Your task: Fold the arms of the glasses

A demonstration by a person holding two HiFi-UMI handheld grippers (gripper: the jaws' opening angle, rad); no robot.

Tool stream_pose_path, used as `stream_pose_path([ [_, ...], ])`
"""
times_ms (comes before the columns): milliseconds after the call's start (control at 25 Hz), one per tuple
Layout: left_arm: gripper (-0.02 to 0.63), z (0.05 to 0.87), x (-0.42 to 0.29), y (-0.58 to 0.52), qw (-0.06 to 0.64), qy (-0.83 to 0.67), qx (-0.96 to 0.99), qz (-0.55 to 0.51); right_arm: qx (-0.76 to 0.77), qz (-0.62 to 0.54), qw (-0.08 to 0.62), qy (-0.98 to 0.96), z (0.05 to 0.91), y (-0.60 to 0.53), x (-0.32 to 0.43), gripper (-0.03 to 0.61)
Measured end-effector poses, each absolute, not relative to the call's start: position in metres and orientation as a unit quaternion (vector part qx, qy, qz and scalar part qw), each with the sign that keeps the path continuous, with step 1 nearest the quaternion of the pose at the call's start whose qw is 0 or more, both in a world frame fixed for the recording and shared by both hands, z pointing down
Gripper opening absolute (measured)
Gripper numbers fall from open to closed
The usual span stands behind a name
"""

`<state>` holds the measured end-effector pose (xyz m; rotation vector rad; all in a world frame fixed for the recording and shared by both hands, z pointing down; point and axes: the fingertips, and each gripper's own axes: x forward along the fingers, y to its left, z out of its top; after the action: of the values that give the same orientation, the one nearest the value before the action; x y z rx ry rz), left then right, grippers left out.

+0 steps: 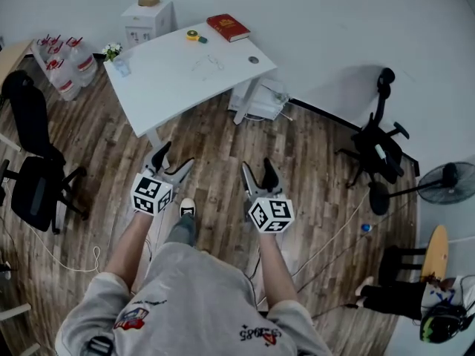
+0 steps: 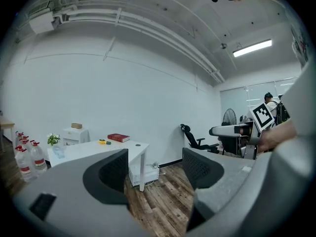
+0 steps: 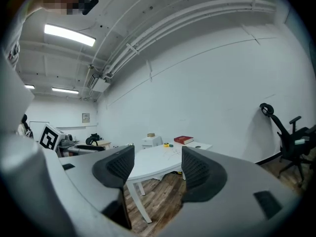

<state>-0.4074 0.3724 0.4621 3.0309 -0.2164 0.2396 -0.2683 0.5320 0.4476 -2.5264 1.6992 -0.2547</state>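
Note:
A thin wire-framed pair of glasses lies on the white table, toward its far side; whether its arms stand out or lie folded is too small to tell. In the right gripper view the glasses show faintly on the tabletop. Both grippers hang over the wooden floor, well short of the table. My left gripper is open with nothing between its jaws. My right gripper is open and empty too, pointing level at the table.
On the table are a red book, a yellow tape measure, a small plant and a clear cup. Water bottles and a white cabinet stand behind it. Office chairs and a fan flank the floor.

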Motion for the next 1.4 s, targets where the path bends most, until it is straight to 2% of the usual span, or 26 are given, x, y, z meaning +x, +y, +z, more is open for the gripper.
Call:
stream_pose_path([
  [560,0.324,0.466,-0.250,0.207,0.046,-0.031,0.995,0.088,-0.841,-0.104,0.040,0.530,0.454,0.375,-0.135,0.261],
  [1040,0.324,0.471,-0.197,0.093,0.048,-0.062,0.992,0.101,-0.819,-0.115,0.048,0.560,0.459,0.244,-0.057,0.241],
  [1400,0.324,0.487,-0.178,0.011,0.066,-0.143,0.980,0.124,-0.773,-0.132,0.048,0.619,0.461,0.131,0.013,0.238],
])
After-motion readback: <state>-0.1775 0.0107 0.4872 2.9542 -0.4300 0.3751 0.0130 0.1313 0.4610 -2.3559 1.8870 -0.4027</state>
